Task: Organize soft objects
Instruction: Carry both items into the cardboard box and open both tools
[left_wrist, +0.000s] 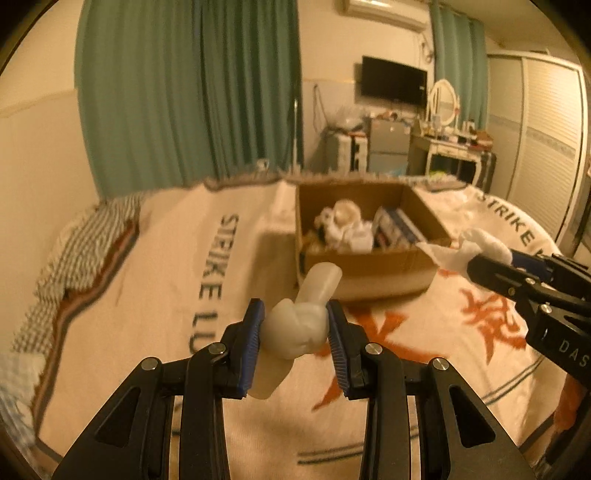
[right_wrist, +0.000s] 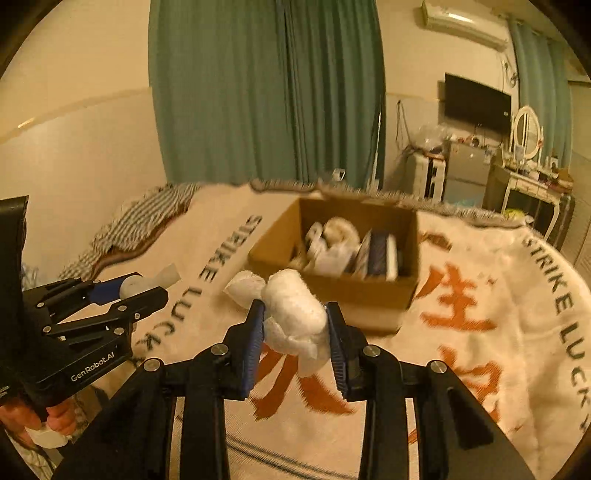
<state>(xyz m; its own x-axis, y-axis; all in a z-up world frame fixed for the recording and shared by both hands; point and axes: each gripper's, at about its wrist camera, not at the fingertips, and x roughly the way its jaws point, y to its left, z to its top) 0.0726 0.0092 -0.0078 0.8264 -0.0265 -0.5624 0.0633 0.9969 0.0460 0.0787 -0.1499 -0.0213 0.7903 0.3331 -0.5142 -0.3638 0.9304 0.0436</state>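
Note:
My left gripper (left_wrist: 293, 325) is shut on a pale, smooth soft toy (left_wrist: 299, 325) and holds it above the bed, short of the cardboard box (left_wrist: 369, 266). My right gripper (right_wrist: 295, 325) is shut on a white fluffy plush (right_wrist: 295, 317), also above the bed in front of the box (right_wrist: 332, 291). The open box holds several soft white items and some books. In the left wrist view the right gripper (left_wrist: 476, 258) with its white plush (left_wrist: 480, 242) is by the box's right front corner. In the right wrist view the left gripper (right_wrist: 147, 288) is at the left.
The box stands on a cream blanket (left_wrist: 155, 295) with dark "STRIKE LUCK" lettering and orange characters, spread over the bed. A checked cloth (left_wrist: 81, 251) lies at the bed's left edge. Green curtains, a TV, a small fridge and a dressing table stand beyond the bed.

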